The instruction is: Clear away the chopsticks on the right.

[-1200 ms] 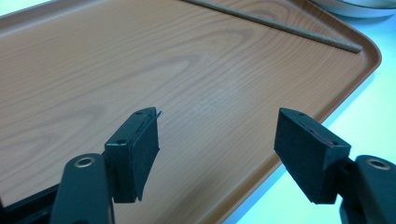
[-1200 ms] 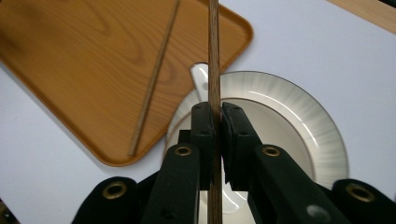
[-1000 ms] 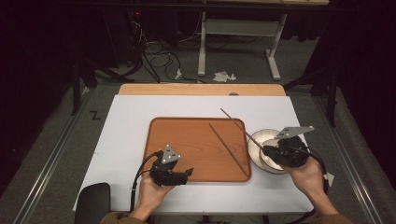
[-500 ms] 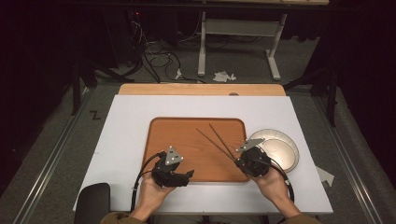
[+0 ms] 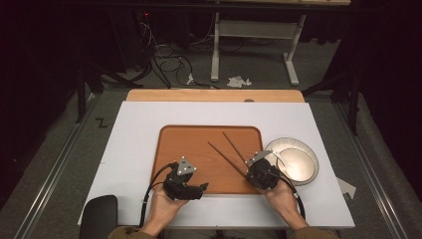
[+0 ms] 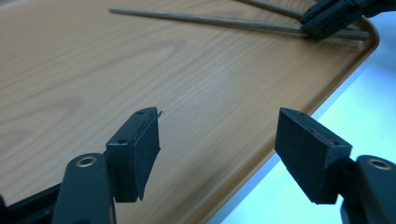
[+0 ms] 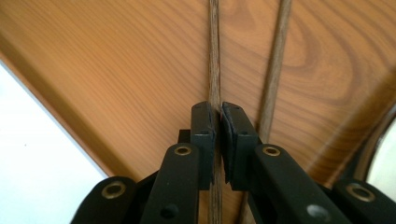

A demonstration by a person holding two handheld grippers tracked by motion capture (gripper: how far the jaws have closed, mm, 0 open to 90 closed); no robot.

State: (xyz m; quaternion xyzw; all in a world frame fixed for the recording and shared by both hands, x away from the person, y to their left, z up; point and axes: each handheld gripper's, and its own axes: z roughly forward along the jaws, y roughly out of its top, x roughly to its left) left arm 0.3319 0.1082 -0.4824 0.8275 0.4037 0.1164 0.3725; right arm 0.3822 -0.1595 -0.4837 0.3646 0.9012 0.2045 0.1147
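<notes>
**Right tongs pinch one chopstick near its end, low over the tray**

Tongs first, from the high view: the right gripper (image 5: 258, 172) sits at the tray's (image 5: 184, 137) near right corner, with two dark chopsticks fanning away from it up and to the left across the wood. The chopstick on the left (image 5: 225, 157) runs into its jaws; the second chopstick (image 5: 236, 147) lies just beside it. The left gripper (image 5: 191, 187) rests at the tray's near edge, well apart from both sticks. A white plate (image 5: 303, 149) stands on the white table (image 5: 134, 129) just right of the tray.

Left gripper view: its jaws stand wide with nothing between them, hanging over the tray's rim. Both sticks cross the far part of the wood, the other gripper sitting on their ends.

Right gripper view: the jaws are narrow, pads pressed on the held chopstick (image 7: 214, 56), which runs straight up between them. The free chopstick (image 7: 279, 60) lies alongside on the right, seeming to brush the right jaw's outer side.

Handling, as a judgement: a thin, stiff, very light wooden rod, smooth and round, so it may roll or pivot in flat pads. Held near one end, the long free length will likely droop or swing. A hold nearer the middle would carry steadier; here a slow, level set-down suits, minding the neighbour stick.
</notes>
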